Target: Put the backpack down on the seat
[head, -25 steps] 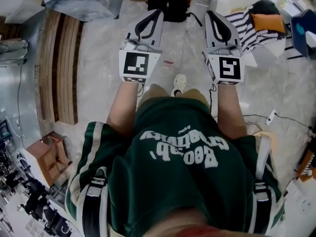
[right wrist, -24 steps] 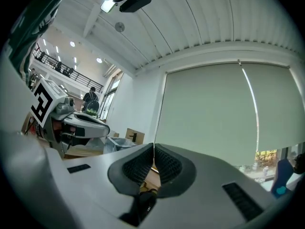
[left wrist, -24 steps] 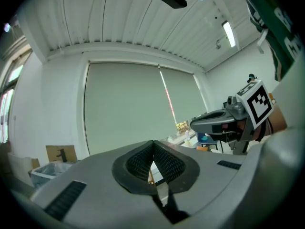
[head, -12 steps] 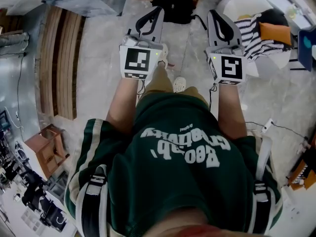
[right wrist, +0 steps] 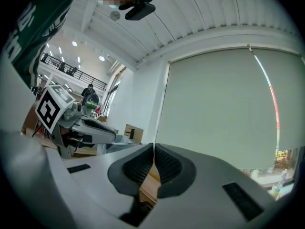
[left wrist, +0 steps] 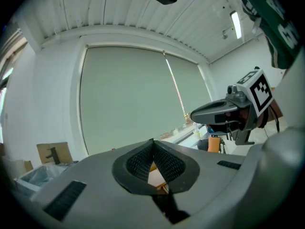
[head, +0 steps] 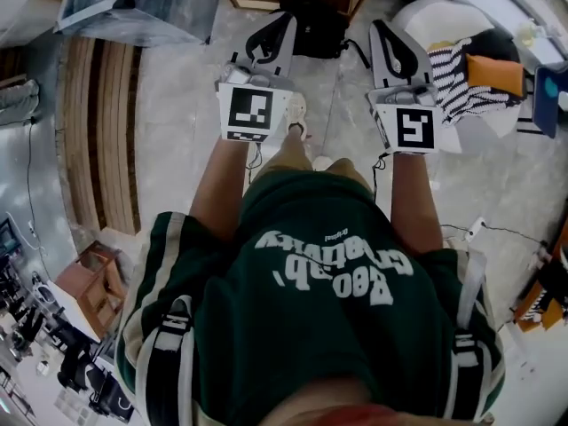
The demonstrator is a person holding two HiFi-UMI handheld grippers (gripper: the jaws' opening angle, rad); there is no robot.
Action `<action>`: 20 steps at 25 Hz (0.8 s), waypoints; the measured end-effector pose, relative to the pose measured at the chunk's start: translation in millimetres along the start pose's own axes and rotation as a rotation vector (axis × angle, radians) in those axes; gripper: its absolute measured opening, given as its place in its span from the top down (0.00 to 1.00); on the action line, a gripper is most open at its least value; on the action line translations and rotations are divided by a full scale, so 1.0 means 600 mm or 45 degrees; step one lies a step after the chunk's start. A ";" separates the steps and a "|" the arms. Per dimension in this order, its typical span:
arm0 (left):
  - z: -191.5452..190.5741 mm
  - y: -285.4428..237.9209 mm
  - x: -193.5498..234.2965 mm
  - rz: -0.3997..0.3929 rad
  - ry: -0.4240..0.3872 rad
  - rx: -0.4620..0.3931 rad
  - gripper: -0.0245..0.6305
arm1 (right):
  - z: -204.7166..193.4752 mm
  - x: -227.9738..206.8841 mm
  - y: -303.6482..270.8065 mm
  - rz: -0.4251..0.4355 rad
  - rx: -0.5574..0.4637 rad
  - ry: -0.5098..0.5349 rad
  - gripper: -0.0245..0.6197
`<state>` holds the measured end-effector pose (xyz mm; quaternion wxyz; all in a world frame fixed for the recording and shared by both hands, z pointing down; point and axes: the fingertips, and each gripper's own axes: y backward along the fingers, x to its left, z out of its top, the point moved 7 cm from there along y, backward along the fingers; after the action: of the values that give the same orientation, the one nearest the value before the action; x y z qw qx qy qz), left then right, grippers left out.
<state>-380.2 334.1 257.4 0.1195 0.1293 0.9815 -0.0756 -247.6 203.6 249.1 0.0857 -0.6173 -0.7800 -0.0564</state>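
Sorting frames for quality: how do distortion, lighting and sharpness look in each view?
Head view: heavy fisheye curving, even light, backpack sharp. Left gripper view: dark round vignette, pale blind behind the shut left gripper. Right gripper view: same vignette, small ceiling lamps glaring at left.

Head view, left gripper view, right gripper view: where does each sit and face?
Head view: on the head, steeply down; shirt, forearms, left gripper, right gripper, backpack.
Left gripper view: on it, level toward a blind; own shut jaws.
Right gripper view: likewise.
Shared: the blind, each other's gripper.
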 end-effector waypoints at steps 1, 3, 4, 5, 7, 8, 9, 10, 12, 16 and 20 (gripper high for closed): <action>-0.008 -0.023 0.018 -0.011 -0.024 0.005 0.93 | -0.007 -0.007 -0.028 -0.003 0.010 -0.010 0.91; -0.023 -0.065 0.055 -0.034 -0.039 0.004 0.93 | -0.020 -0.019 -0.083 -0.020 0.033 -0.021 0.91; -0.030 -0.085 0.073 -0.045 -0.023 -0.002 0.93 | -0.027 -0.025 -0.109 -0.030 0.044 -0.025 0.91; -0.038 -0.105 0.091 -0.054 -0.002 -0.008 0.93 | -0.034 -0.030 -0.135 -0.039 0.055 -0.029 0.91; -0.056 -0.141 0.129 -0.067 0.005 0.001 0.93 | -0.048 -0.037 -0.183 -0.047 0.073 -0.032 0.91; -0.067 -0.156 0.146 -0.079 -0.007 0.012 0.93 | -0.054 -0.037 -0.204 -0.049 0.079 -0.033 0.91; -0.078 -0.169 0.160 -0.095 -0.011 0.019 0.93 | -0.060 -0.037 -0.223 -0.053 0.080 -0.036 0.91; -0.089 -0.181 0.171 -0.111 -0.004 0.025 0.93 | -0.065 -0.036 -0.239 -0.057 0.078 -0.040 0.91; -0.111 -0.201 0.187 -0.135 0.021 0.040 0.93 | -0.081 -0.034 -0.264 -0.061 0.102 -0.049 0.91; -0.167 -0.235 0.199 -0.167 0.081 0.086 0.93 | -0.125 -0.032 -0.302 -0.051 0.134 -0.085 0.91; -0.224 -0.298 0.196 -0.213 0.090 0.103 0.93 | -0.202 -0.058 -0.345 -0.022 0.177 -0.121 0.91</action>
<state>-568.1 214.9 377.8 0.0729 0.0544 0.9886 -0.1204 -433.6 99.2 364.6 0.0908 -0.6052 -0.7904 0.0265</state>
